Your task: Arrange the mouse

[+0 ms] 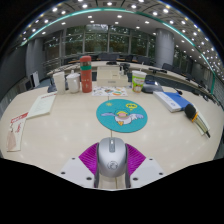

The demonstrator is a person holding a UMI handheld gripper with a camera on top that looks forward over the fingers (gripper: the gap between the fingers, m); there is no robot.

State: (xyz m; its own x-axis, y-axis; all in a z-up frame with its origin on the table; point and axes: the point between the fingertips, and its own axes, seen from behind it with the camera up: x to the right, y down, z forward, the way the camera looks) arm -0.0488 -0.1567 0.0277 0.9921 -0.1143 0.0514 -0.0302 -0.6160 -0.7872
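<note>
A silver-grey computer mouse [111,157] sits between my two fingers, its nose pointing forward. Both purple pads [90,158] press against its sides, so my gripper [111,160] is shut on it and holds it above the beige table [60,125]. Just ahead of the fingers lies a round teal mouse mat [121,114] with a small cartoon picture at its centre.
Beyond the mat stand a red-and-white canister [86,76], white cups [66,82] and a green-lidded jar [138,80]. Papers [40,105] and a booklet [15,131] lie at the left. A blue notebook [170,100] and pens [197,122] lie at the right.
</note>
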